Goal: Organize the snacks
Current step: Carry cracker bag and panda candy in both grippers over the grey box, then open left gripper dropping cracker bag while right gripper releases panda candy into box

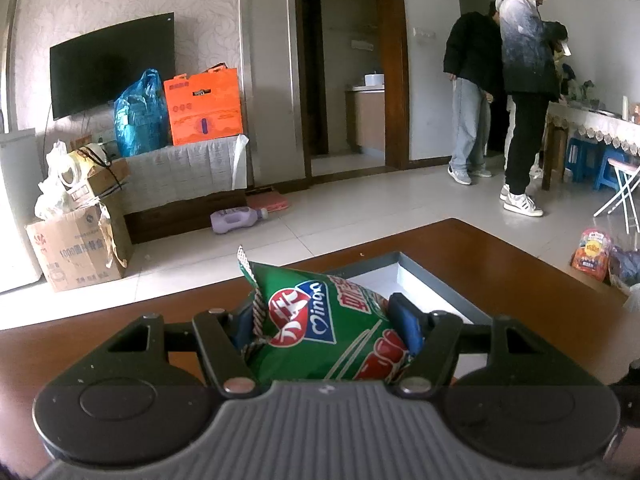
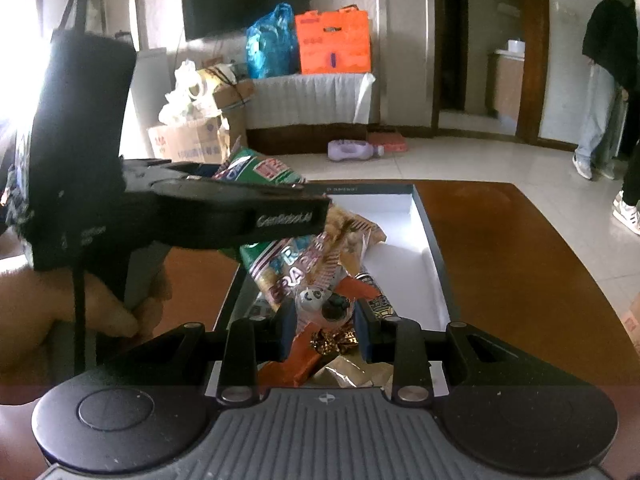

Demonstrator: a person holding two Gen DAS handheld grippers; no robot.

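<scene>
Left gripper (image 1: 324,332) clamps a crinkly green foil snack bag (image 1: 320,320) over the white-lined grey shallow box (image 1: 436,292). Right gripper (image 2: 325,320) pinches a small panda-print wrapped candy (image 2: 320,300) above the box's snack pile. Lower both inside the walls, then release.

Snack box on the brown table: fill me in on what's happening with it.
A person holds a two-finger gripper in each hand over the shallow grey box with a white inside. The left gripper is clamped on a green crinkly snack bag. The right gripper is shut on a small panda-print wrapped sweet. Several snack packets already lie inside the box. Neither held item has been released yet.
</scene>
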